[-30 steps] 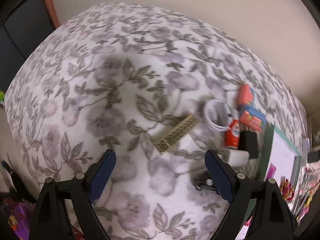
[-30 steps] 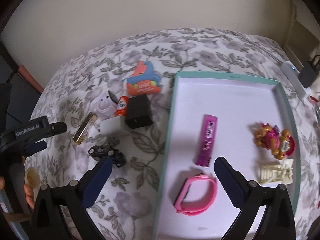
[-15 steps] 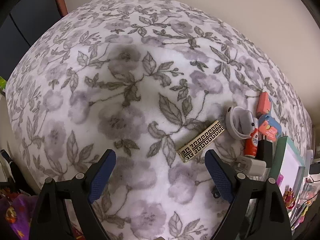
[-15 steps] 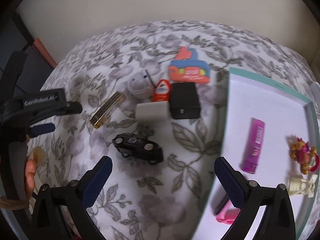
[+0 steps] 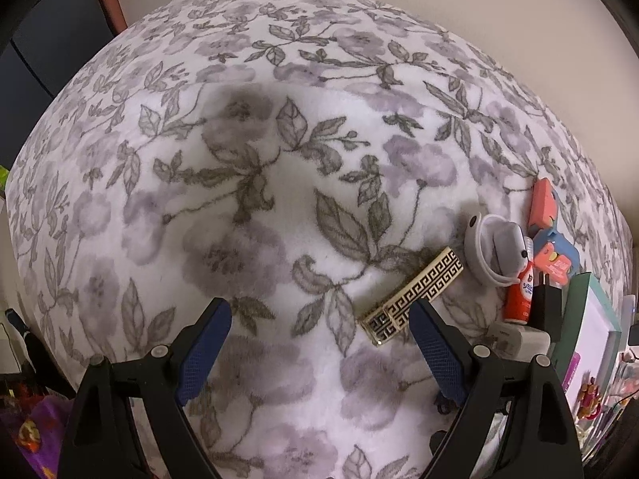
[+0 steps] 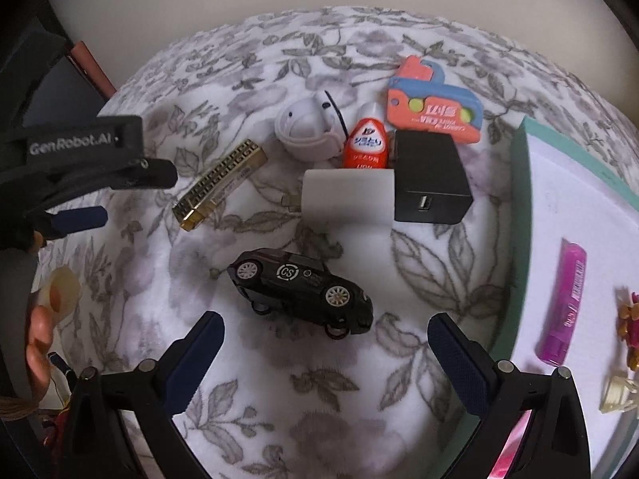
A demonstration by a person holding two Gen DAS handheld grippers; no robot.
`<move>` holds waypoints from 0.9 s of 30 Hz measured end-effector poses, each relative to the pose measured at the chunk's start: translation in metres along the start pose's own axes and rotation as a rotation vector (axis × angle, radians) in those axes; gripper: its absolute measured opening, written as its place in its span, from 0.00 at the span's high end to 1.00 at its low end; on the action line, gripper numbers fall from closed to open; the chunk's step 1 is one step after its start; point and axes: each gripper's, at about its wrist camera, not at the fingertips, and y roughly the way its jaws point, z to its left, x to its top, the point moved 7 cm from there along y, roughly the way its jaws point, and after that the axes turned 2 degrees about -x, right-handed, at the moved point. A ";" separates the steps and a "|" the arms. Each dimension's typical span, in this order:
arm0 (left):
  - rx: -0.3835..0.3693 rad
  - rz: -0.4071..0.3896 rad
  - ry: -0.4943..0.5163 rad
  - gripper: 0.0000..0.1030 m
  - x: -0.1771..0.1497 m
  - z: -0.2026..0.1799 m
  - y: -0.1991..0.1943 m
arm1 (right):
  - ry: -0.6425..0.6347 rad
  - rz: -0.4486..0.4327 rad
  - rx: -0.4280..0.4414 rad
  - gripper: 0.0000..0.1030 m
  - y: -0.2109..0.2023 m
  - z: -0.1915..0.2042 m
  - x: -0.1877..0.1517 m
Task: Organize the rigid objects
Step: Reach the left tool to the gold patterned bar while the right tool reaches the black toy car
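**Both grippers empty over the floral worktop; tray partly filled**

The teal-rimmed tray (image 6: 519, 183) sits at the right of the floral worktop (image 6: 279, 379). Inside it: a purple tube (image 6: 563, 303), a pink-and-gold trinket (image 6: 631, 319), a cream hair clip (image 6: 619, 395) & something pink at the near edge, mostly hidden behind the gripper frame.

Loose items w/ no container, left of the tray: black toy car (image 6: 299, 283), white charger (image 6: 347, 197) touching a black adapter (image 6: 431, 175), red bottle (image 6: 365, 143), white earbud case (image 6: 307, 127), orange-blue toy (image 6: 435, 107), gold patterned bar (image 6: 219, 183).

Right gripper (image 6: 325, 355) hangs just above the car, jaws spread wide, holding nothing. Left gripper (image 5: 319, 343) is also released & empty, its right finger (image 5: 433, 353) just beside the gold bar (image 5: 413, 297).

Only the right-wrist view shows the car whole and the tray floor; it also catches the left gripper side-on. The left-wrist view shows the tray (image 5: 579, 319) edge-on only, plus much bare cloth.
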 end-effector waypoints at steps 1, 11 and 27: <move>0.002 -0.002 0.009 0.12 0.000 -0.001 0.001 | -0.001 0.004 0.000 0.00 0.003 0.000 0.001; 0.004 -0.007 0.112 0.12 0.005 -0.022 0.016 | 0.003 -0.034 -0.035 0.00 0.015 0.006 0.019; 0.044 -0.050 0.226 0.12 0.005 -0.047 0.025 | 0.055 -0.048 -0.077 0.12 0.000 -0.024 0.019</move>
